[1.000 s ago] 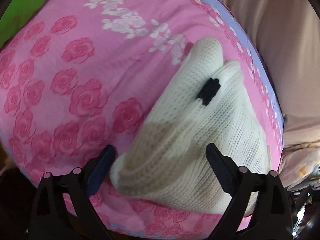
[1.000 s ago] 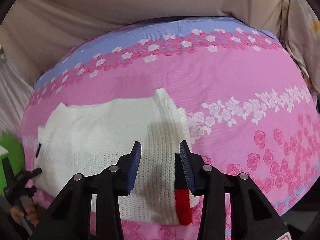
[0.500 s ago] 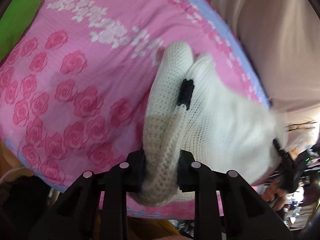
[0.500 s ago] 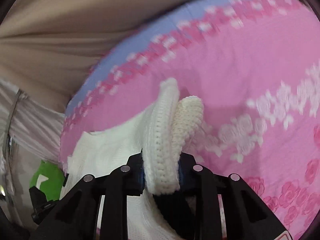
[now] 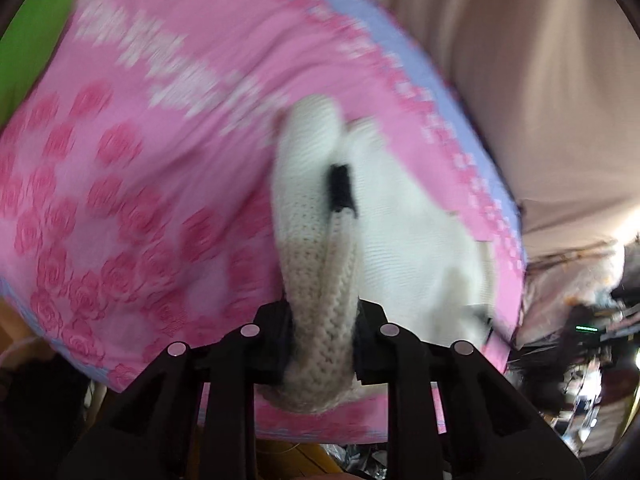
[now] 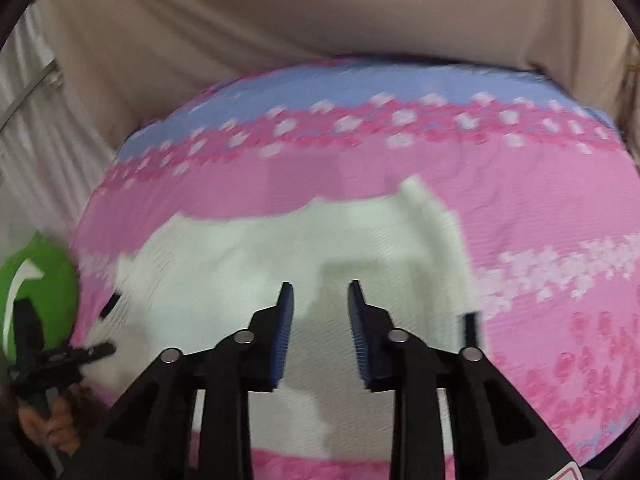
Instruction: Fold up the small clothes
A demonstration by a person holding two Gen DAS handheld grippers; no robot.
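Observation:
A white knitted garment (image 5: 400, 220) with a small black patch (image 5: 340, 188) lies on a pink rose-patterned cloth (image 5: 140, 160). My left gripper (image 5: 324, 344) is shut on the garment's ribbed beige edge, which is bunched and lifted between the pads. In the right wrist view the garment (image 6: 240, 256) is spread flat, and my right gripper (image 6: 320, 292) hovers over its near part. Its jaws are closing, still apart, with nothing between them. The left gripper (image 6: 52, 356), held in a hand, shows at the garment's left end.
The pink cloth (image 6: 520, 200) has a blue band along its far edge. Beige fabric (image 6: 280, 20) rises behind it. A green object (image 6: 40, 272) sits at the left, also seen as a green object (image 5: 28, 40) at the top left. Clutter lies past the cloth's right edge (image 5: 580, 340).
The left gripper shut on the garment's ribbed edge and lifted it. The right gripper pinched a fold, then let it go and shifted sideways; the garment lies flat under it now.

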